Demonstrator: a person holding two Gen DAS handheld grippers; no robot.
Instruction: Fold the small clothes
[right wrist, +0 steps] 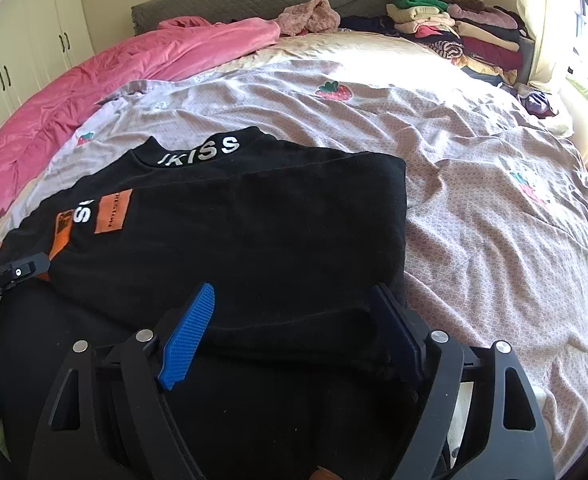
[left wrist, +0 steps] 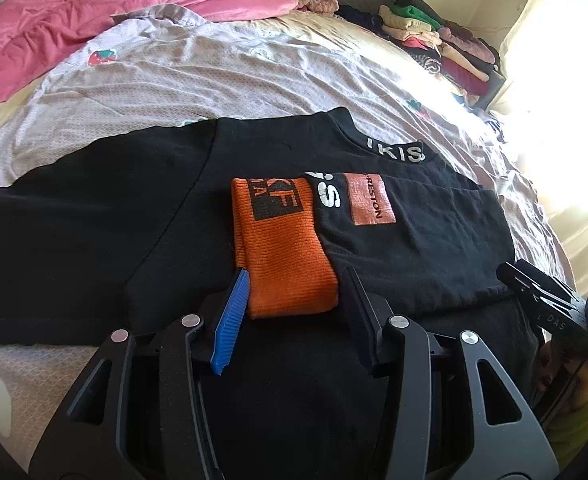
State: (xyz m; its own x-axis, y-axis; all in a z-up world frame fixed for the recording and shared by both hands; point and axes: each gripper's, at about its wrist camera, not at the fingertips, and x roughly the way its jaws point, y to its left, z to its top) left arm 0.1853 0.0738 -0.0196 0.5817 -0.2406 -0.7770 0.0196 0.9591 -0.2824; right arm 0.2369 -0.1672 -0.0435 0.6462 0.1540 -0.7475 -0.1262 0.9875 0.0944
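**Sleeve folded in, both my grippers standing off the black top**

The black top (left wrist: 93, 240) lies flat on the bedsheet (left wrist: 253, 72), collar away from me, so I can work its near hem. One sleeve is folded across the chest, its orange cuff (left wrist: 281, 248) pointing back at me; I take that as a fold already made, leaving the body to double over.

My left gripper (left wrist: 294, 312) hangs over the cuff's near end, fingers part open on either side of it and, as far as I can see, not pressing it. My right gripper (right wrist: 289, 320) stands wide over the near edge of the folded right side, gripping nothing, placed I think to take that edge.

The near hem runs under both grippers, so I cannot see how it lies. In the left wrist view window glare washes out the bed's far right. The patch lettering is too small to read surely, and the stacked clothes (right wrist: 454, 24) by the headboard blur together
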